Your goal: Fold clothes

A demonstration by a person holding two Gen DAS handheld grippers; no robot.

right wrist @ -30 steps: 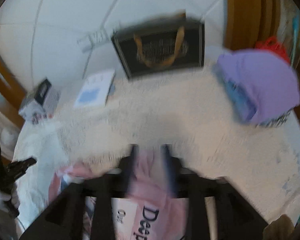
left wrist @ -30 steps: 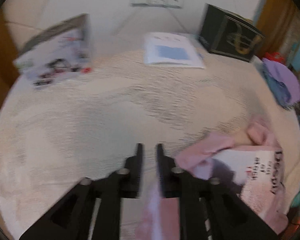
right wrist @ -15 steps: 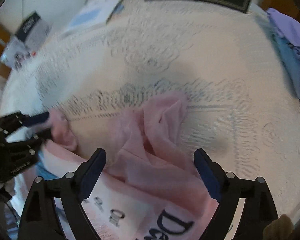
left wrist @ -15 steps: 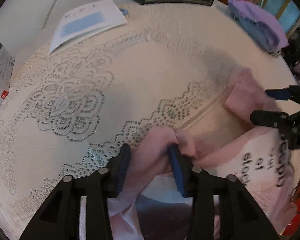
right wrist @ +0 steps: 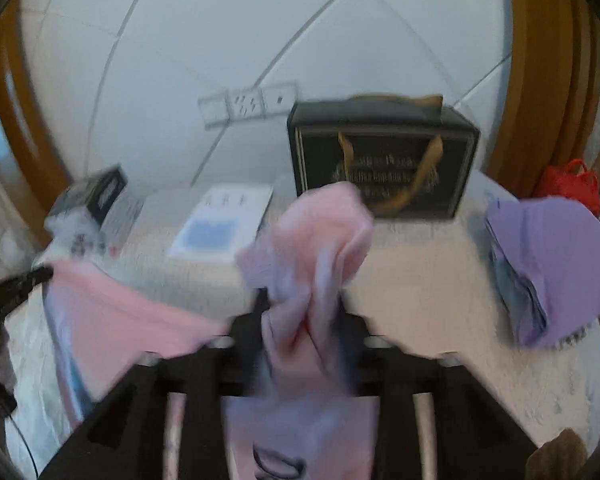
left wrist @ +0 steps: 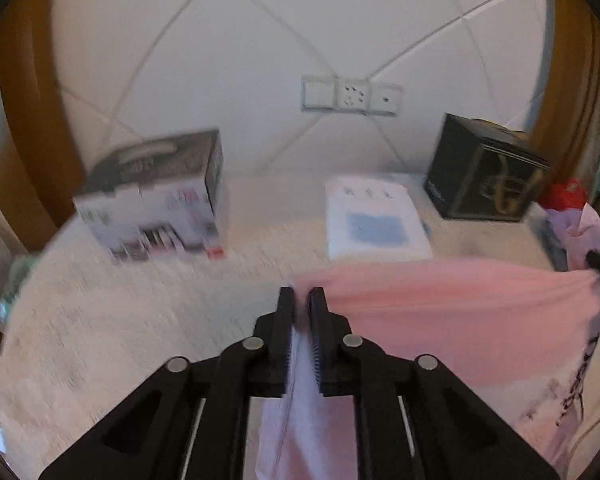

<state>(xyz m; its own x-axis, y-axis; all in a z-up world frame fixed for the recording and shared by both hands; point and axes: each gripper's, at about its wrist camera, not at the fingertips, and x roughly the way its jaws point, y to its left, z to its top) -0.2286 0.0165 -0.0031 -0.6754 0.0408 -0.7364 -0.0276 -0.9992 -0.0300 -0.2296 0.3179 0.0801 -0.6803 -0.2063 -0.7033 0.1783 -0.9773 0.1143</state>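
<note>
Left gripper (left wrist: 301, 294) shows in its own wrist view with the jaws standing narrow and a thin fold of the pink shirt (left wrist: 440, 312) between the pads; the jaws are opening slightly at this moment, yet the cloth looks pinched. From that grip the shirt's top edge runs as a taut band off to the right, above the lace tablecloth (left wrist: 120, 320), toward the other tool's dark tip at the frame edge. Behind stand a printed carton (left wrist: 156, 200), a booklet (left wrist: 374, 218) and a black gift box (left wrist: 484, 168).

Right gripper (right wrist: 300, 300), in its wrist view, is closing on a thick bunch of the pink shirt (right wrist: 312, 248), which bulges up out of the jaws; blur hides the pads, so the hold is probably firm but not certain. Here the cloth stretches away leftward to the left tool. A folded purple garment (right wrist: 552, 264) lies to the right.

So the shirt's long axis spans between both hands, each equally near an end.
</note>
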